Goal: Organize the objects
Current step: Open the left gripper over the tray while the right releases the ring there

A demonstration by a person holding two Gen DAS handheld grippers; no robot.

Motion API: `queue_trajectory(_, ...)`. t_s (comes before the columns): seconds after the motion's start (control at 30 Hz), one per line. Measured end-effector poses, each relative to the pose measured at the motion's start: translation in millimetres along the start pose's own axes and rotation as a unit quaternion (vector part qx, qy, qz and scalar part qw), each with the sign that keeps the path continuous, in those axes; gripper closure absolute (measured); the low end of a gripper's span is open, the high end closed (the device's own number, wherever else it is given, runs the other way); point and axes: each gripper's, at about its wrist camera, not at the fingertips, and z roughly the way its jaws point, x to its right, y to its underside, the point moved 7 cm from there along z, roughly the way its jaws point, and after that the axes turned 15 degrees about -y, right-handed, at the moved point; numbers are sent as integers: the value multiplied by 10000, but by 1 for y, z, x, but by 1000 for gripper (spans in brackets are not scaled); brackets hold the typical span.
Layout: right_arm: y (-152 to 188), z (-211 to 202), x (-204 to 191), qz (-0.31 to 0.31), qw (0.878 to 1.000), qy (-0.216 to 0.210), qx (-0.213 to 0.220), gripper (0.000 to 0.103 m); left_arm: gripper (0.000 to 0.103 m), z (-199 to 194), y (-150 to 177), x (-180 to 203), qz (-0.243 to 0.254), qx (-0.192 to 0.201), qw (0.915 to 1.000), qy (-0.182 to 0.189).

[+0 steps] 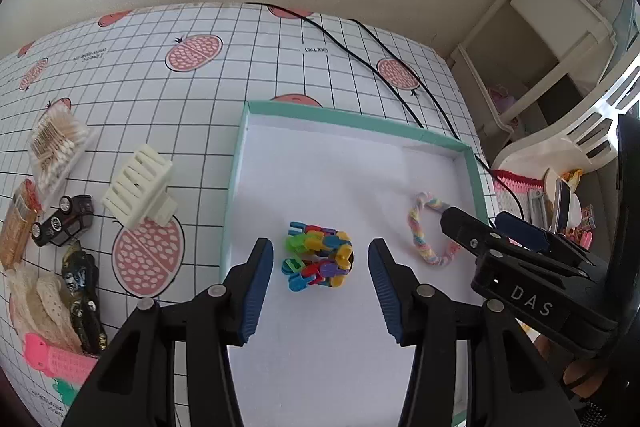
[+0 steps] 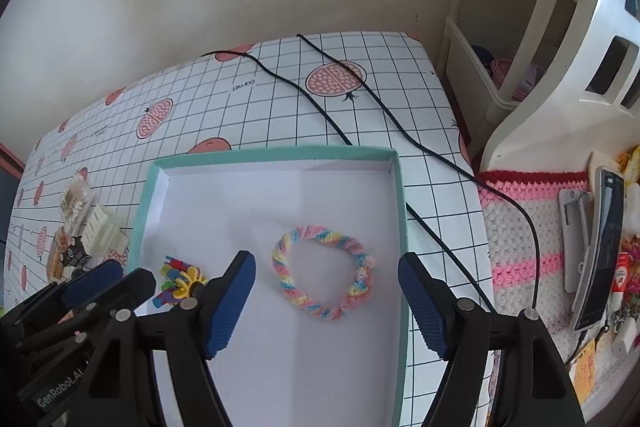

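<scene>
Pastel loop [image 2: 324, 273] and clip bundle [image 1: 319, 255] lie in tray [image 1: 236, 163]; both grippers [image 1: 320, 287] [image 2: 326, 301] open, empty; lift yours straight, then fetch table's left-edge clutter.

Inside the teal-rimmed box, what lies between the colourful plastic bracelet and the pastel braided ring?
Nothing: only bare white floor of the box separates the bracelet from the ring, seen in the left wrist view.

A shallow white tray with a teal rim [image 1: 236, 163] lies on the grid-patterned tablecloth [image 1: 240, 59]. Inside it, a bundle of multicoloured plastic clips [image 1: 319, 254] rests between the left gripper's [image 1: 321, 285] parted blue pads, untouched. Toward the tray's right wall lies a pastel braided yarn ring [image 1: 420, 231], the right gripper [image 1: 476, 223] above it.
</scene>
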Motion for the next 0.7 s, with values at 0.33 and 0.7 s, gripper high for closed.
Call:
queue_trajectory(0.33, -2, -9, -7, -9, 9998, -70, 165, 19, 42, -19, -16, -31, -396, 349, 9978, -408)
queue_trajectory(0.7, 0, -4, -5, 131, 9997, -68, 213, 0, 16, -14, -19, -59, -807, 372, 9928, -802)
